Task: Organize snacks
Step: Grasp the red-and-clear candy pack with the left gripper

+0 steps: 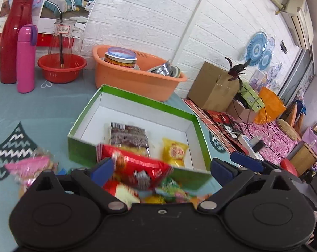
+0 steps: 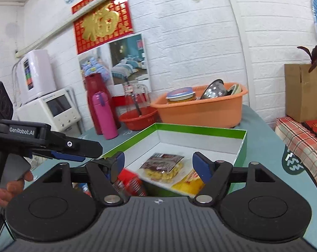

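A green box (image 1: 137,98) with a white inside lies on the blue-grey cloth. A brown snack packet (image 1: 129,136) and a yellow packet (image 1: 175,152) lie in it. My left gripper (image 1: 161,168) stands wide open at the box's near wall. A blurred red packet (image 1: 137,166) hangs loose between its fingers, not pressed by the pads. More packets (image 1: 158,196) are heaped under it. My right gripper (image 2: 159,166) is also wide open with nothing held, and points at the same box (image 2: 200,129). The red packet (image 2: 131,182) shows blurred by its left finger.
An orange basin (image 1: 135,79) of dishes stands behind the box. A red colander (image 1: 61,69), a glass jug (image 1: 63,35), a pink flask (image 1: 26,58) and a red thermos (image 1: 13,40) stand at the back left. A pink packet (image 1: 32,163) lies at the left. A cardboard box (image 1: 215,86) sits off the table's right edge.
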`<state>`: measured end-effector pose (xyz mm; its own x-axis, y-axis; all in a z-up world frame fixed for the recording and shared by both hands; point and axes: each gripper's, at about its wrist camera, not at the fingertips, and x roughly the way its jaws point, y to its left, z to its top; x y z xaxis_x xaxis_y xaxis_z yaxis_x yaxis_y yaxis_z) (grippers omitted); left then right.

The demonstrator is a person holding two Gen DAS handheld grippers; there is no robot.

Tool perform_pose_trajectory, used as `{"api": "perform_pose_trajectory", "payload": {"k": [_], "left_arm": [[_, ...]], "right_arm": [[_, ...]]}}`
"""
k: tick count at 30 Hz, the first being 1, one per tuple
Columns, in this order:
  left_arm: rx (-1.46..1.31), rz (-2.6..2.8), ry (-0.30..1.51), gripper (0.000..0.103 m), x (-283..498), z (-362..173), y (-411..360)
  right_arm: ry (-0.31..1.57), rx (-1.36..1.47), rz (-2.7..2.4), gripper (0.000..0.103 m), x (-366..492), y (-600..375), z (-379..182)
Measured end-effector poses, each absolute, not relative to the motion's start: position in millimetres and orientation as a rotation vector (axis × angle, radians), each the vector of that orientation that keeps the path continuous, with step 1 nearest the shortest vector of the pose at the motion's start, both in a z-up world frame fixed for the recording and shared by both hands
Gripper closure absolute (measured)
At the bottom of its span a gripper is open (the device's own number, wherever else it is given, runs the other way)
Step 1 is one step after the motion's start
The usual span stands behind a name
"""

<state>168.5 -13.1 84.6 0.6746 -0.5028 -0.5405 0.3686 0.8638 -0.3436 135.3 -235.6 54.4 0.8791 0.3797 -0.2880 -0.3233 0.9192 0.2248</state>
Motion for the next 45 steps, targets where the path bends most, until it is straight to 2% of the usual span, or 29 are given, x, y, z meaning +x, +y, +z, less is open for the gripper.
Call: {"api": "perform_pose_trajectory", "payload": {"k": [10, 15, 20, 26, 29, 32, 34, 37, 39, 40, 41, 43, 45], "left_arm": [[-0.203, -0.472, 0.746, 0.000, 87.6, 42.0, 17.5], [-0.264, -0.433, 0.804, 0.000, 80.2, 18.6, 39.7], [-0.281, -0.449, 0.787, 0.000, 77.5, 13.4, 57.7], [-0.304, -0.544, 0.797, 0.000, 88.1, -2.2, 59.4], [-0.334, -0.569, 0.817, 0.000, 98.1, -11.0, 60.2], [-0.358, -0.591, 0.840, 0.000, 106.1, -16.8, 61.5], [-0.385, -0.622, 0.860, 0.010, 109.0, -20.5, 62.7], [-0.417, -0.634, 0.867, 0.010, 110.1, -23.2, 63.7], [-0.409, -0.626, 0.868, 0.011, 110.0, -24.5, 62.2], [-0.403, -0.628, 0.876, 0.025, 109.8, -26.0, 60.8], [-0.392, -0.623, 0.879, 0.041, 108.3, -26.8, 59.2], [-0.367, -0.616, 0.864, 0.054, 100.8, -24.4, 56.6], [-0.355, -0.611, 0.843, 0.055, 92.1, -19.1, 55.8]], "right_arm": [[0.465, 0.198, 0.493, 0.000, 74.8, -215.4, 29.4], [0.575, 0.233, 0.571, 0.000, 57.0, -191.8, 3.2], [0.668, 0.219, 0.642, 0.000, 51.2, -165.3, -13.0], [0.690, 0.199, 0.665, 0.000, 56.6, -141.7, -19.3], [0.702, 0.192, 0.650, 0.010, 62.3, -136.5, -23.4], [0.708, 0.197, 0.640, 0.013, 66.4, -136.6, -25.6], [0.707, 0.205, 0.638, 0.013, 68.3, -136.5, -26.0], [0.698, 0.209, 0.641, 0.014, 70.6, -135.1, -26.0], [0.704, 0.210, 0.626, 0.018, 75.3, -134.1, -28.1], [0.708, 0.214, 0.619, 0.029, 77.2, -133.9, -29.5], [0.703, 0.215, 0.613, 0.035, 78.1, -133.9, -30.4], [0.697, 0.207, 0.599, 0.040, 77.5, -135.3, -29.9], [0.698, 0.213, 0.602, 0.044, 74.3, -139.2, -27.4]]}}
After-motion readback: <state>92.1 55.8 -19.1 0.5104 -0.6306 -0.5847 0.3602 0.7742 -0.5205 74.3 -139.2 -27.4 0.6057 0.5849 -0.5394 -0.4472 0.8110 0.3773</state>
